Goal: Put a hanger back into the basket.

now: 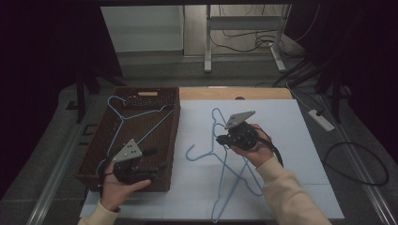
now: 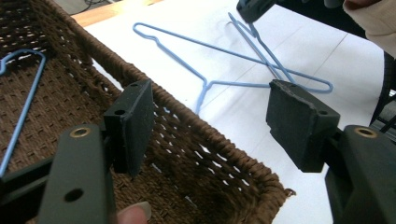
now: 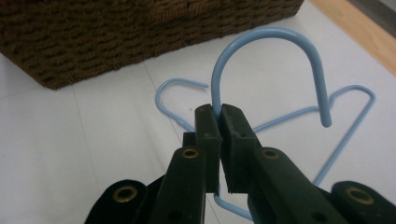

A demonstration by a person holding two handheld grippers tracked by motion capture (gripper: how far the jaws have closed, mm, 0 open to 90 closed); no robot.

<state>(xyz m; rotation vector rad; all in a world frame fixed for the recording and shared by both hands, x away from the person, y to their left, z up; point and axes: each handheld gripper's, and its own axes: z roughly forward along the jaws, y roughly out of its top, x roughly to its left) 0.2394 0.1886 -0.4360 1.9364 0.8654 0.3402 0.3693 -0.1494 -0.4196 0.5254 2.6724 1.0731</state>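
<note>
Right gripper [image 3: 220, 109] pinched tight on the neck of a blue wire hanger [image 3: 261, 51], hook arching up and over beyond the jaw tips, hook end hanging free to the right of them. Second blue hanger [image 3: 177, 100] flat on the white table sheet [image 3: 84, 154] just under and left of those jaws, its body crossing beneath the held one. Wicker basket [image 3: 116, 37] ahead and to the left of the tips, its side wall standing well apart from them, bare sheet in between. In the high view, right gripper [image 1: 224, 137] over the middle of the sheet, open sheet on every side save where the hangers lie.

Left gripper [image 2: 210, 126] spread wide, nothing between the pads, poised over the basket's near right corner; rim [image 2: 201, 135] running diagonally under the gap. Third blue hanger [image 2: 25, 93] inside the basket, off to the left of the left jaw, leaning on the woven floor. Sheet and crossed hangers beyond the rim, to the front and right.
</note>
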